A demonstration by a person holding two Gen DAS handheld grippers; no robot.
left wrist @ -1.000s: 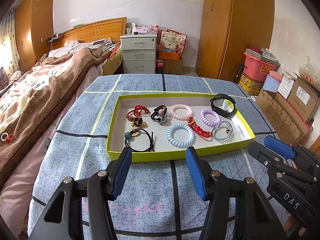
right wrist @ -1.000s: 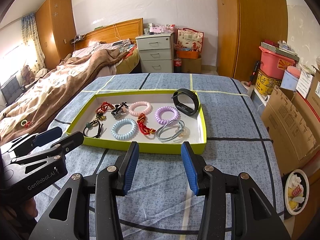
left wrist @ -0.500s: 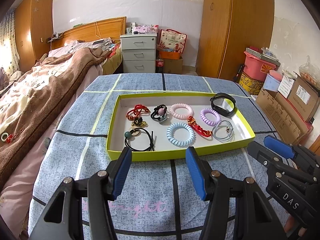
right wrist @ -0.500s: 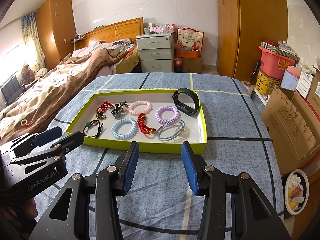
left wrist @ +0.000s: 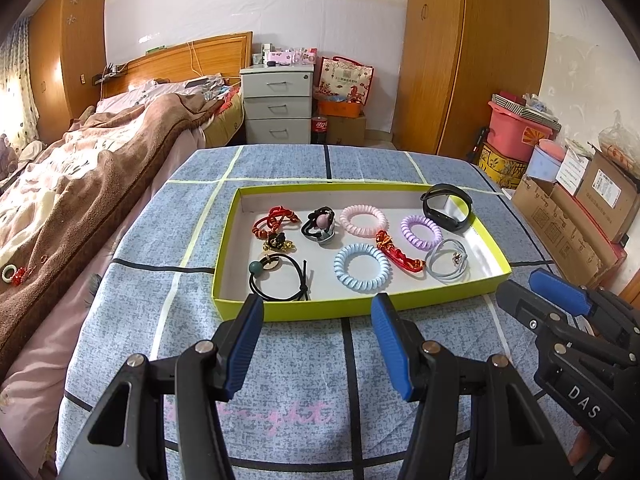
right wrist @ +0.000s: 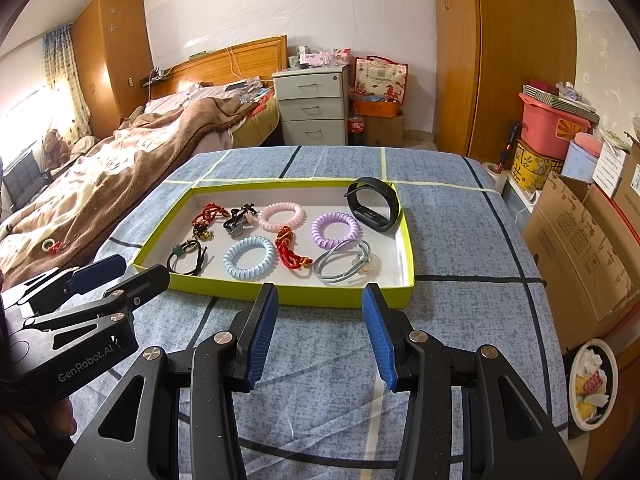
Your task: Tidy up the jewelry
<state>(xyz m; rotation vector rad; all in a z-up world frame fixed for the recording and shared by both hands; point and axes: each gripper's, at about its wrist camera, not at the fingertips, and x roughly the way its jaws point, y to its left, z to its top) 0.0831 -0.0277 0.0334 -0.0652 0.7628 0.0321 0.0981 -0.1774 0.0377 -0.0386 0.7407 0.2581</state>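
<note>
Bedroom with brown-blanketed bed [left wrist: 92,184], blue checked cloth-covered worktop [left wrist: 304,364] bore shallow lime-green cardboard tray [left wrist: 320,308] of hair ties, left gripper [left wrist: 318,312] and right gripper [right wrist: 320,300] both gaped wide, empty.

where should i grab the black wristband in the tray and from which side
Grip the top arc of the black wristband. It stands on edge against the far right corner of the green tray, loop open, so one finger can pass inside it. Probably best to come from above with the right gripper, which is open and nearer.

Hair ties [left wrist: 362,267] lie in tray [left wrist: 320,309].
</note>
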